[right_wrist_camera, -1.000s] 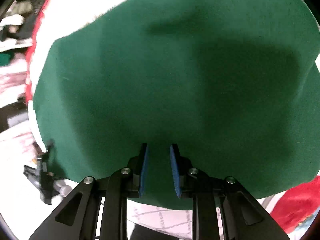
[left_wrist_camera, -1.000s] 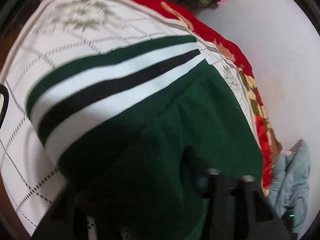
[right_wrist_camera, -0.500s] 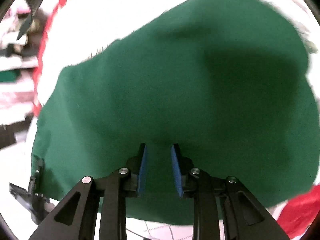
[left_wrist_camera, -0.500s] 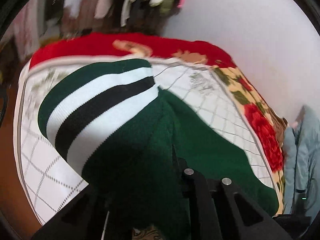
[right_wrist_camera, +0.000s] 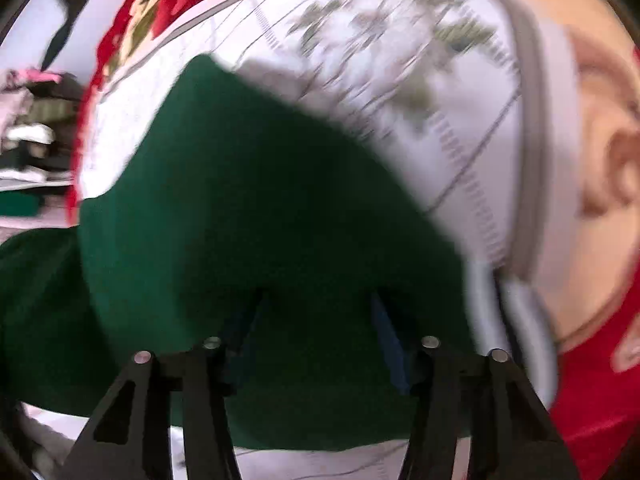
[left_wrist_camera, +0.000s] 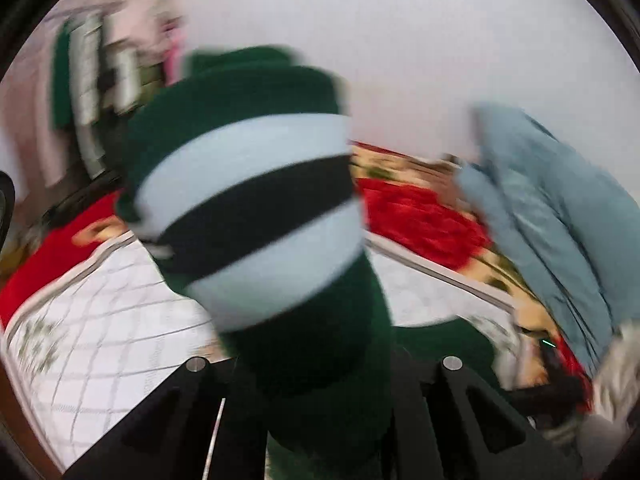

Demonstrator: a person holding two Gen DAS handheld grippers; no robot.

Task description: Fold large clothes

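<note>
Sweater point(left_wrist_camera: 256, 208) clenched in left gripper point(left_wrist_camera: 316, 384), raised off bed point(left_wrist_camera: 100, 332) for folding over. Right gripper point(right_wrist_camera: 316, 344) jaws just opening, pads clear of green cloth between them.

One dark green knitted garment point(left_wrist_camera: 320, 340) with two white bands and one black band across it. One white quilted cover point(right_wrist_camera: 400, 80) with grey grid stitching; one red floral blanket point(left_wrist_camera: 420, 216) beneath it. One pale blue padded jacket point(left_wrist_camera: 560, 216); two black two-finger grippers, left point(left_wrist_camera: 320, 380) and right point(right_wrist_camera: 316, 340).
</note>
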